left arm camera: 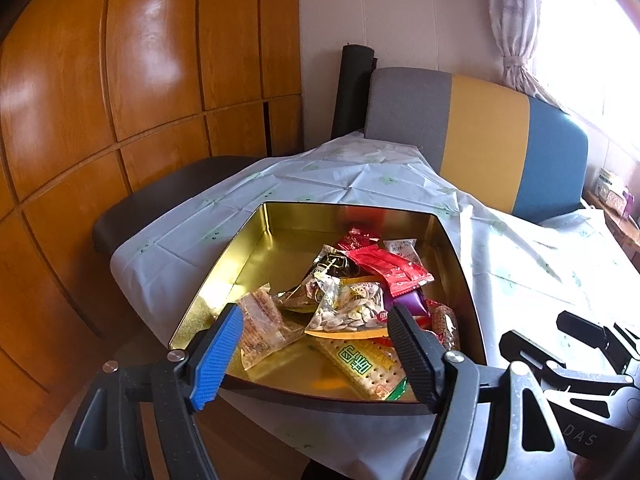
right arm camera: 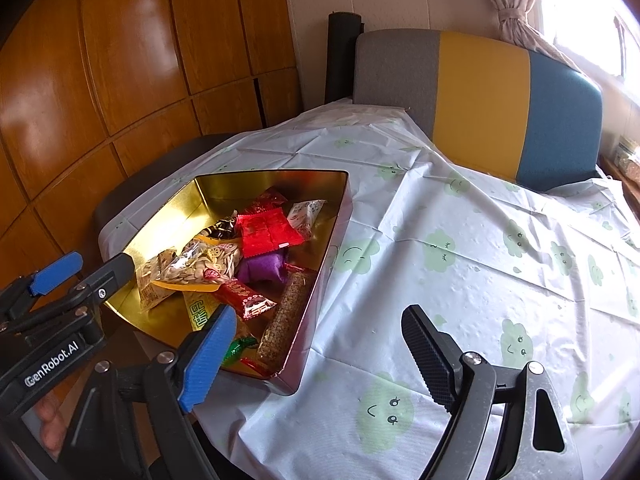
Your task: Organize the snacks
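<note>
Snack packets heaped in gold tin on counter. Judged light, crinkly, slippery; crackers fragile. Best pinched at sealed edges. Left hand-held gripper spread over tin; right hand-held gripper spread beside it, empty.

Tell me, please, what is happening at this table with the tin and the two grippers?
A person holds a gripper in each hand over a table with a cloud-print tablecloth. The snacks already lie piled in the gold tin. The left gripper hangs open at the tin's near edge, the right gripper open beside it, neither holding anything.
</note>
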Demonstrator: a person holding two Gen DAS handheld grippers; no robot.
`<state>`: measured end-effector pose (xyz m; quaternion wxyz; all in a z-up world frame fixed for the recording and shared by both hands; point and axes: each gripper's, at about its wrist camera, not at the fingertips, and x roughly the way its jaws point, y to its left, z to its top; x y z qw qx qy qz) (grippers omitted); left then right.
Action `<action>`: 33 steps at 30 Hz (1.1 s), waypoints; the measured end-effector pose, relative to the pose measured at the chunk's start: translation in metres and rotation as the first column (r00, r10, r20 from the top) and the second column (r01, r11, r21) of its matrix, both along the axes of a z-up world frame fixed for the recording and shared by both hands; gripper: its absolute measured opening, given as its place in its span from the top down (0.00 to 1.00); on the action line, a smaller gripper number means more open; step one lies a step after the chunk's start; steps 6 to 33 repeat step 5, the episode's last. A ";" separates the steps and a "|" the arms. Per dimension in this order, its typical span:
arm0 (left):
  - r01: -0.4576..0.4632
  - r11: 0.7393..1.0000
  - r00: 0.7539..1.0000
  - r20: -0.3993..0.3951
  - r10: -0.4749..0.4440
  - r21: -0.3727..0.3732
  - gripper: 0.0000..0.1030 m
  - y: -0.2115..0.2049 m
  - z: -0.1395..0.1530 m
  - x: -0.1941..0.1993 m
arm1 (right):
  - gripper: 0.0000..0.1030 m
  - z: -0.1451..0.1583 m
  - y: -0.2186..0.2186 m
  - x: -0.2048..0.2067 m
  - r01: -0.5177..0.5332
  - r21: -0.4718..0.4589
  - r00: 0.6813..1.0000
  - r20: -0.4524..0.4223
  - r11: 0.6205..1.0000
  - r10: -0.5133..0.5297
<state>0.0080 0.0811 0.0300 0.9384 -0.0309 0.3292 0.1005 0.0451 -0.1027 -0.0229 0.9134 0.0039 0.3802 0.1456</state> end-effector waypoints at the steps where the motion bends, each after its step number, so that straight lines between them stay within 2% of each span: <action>1: -0.007 1.000 1.000 0.004 0.007 0.001 0.33 0.001 0.000 0.000 | 0.17 0.000 -0.003 0.001 0.003 0.004 1.000 -0.001 1.000 -0.003; 5: -0.023 1.000 1.000 0.003 0.023 0.005 0.36 0.007 0.001 0.003 | 0.17 0.002 -0.029 0.013 0.052 0.033 0.998 -0.018 0.998 -0.052; 33: -0.023 1.000 1.000 0.003 0.023 0.005 0.36 0.007 0.001 0.003 | 0.17 0.002 -0.029 0.013 0.052 0.033 0.998 -0.018 0.998 -0.052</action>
